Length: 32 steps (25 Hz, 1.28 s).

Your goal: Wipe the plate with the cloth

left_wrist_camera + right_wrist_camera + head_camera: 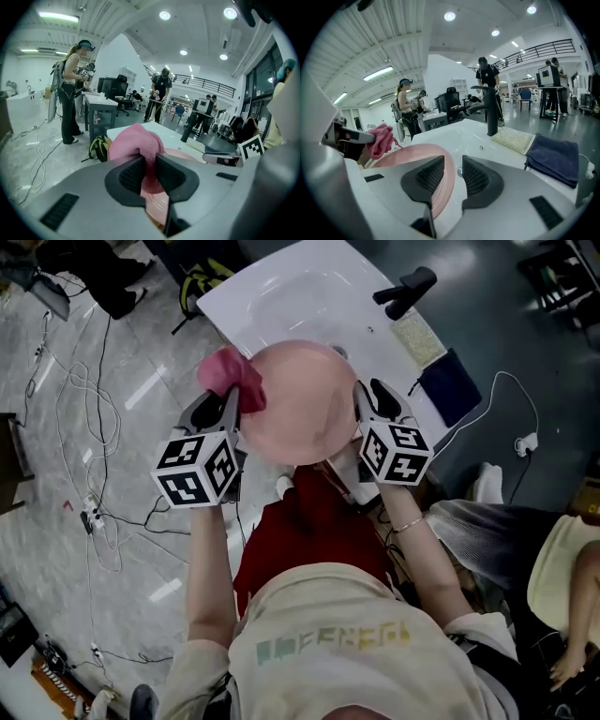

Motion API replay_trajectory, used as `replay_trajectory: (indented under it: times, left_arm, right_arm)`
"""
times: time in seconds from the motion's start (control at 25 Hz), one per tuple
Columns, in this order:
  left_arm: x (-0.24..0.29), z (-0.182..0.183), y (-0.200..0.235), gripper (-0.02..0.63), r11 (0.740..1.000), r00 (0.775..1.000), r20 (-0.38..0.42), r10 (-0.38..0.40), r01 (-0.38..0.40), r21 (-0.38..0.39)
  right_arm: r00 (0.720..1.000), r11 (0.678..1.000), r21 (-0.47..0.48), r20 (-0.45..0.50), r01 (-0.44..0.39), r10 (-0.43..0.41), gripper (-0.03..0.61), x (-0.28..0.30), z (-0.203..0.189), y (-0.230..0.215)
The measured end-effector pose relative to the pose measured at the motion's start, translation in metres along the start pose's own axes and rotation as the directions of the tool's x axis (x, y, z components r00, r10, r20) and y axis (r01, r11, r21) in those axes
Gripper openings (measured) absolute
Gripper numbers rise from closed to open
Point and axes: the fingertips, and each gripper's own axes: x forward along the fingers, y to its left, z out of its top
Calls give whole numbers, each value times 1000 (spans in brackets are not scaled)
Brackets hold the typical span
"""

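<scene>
A round pink plate is held up in front of me, over the near edge of a white basin. My right gripper is shut on its right rim; in the right gripper view the rim runs between the jaws. My left gripper is shut on a bunched pink cloth at the plate's upper left edge. From the left gripper view the cloth bulges above the jaws, with the plate just behind it. The right gripper view also catches the cloth at the plate's far side.
The white basin has a black faucet, a beige mat and a dark blue towel along its right side. Cables trail over the floor at left. Another person sits at the right; others stand far off.
</scene>
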Motion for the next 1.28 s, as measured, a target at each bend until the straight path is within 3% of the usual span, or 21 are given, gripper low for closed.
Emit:
replay_trajectory:
  times: [0.36, 0.52, 0.64, 1.28]
  left_arm:
    - [-7, 18, -2, 67, 1000, 996, 89, -16, 15, 11]
    - [-15, 25, -2, 67, 1000, 993, 117, -16, 14, 20]
    - [-20, 28, -2, 67, 1000, 991, 130, -12, 8, 26]
    - [-71, 52, -9, 67, 997, 972, 235, 7, -25, 75]
  right_arm:
    - [983, 999, 33, 179, -35, 29, 110, -36, 52, 13]
    - [962, 997, 9, 262, -81, 76, 109, -54, 73, 27]
    - [943, 996, -17, 322, -88, 89, 70, -67, 85, 31]
    - [896, 991, -105, 427, -89, 125, 40, -120, 116, 56]
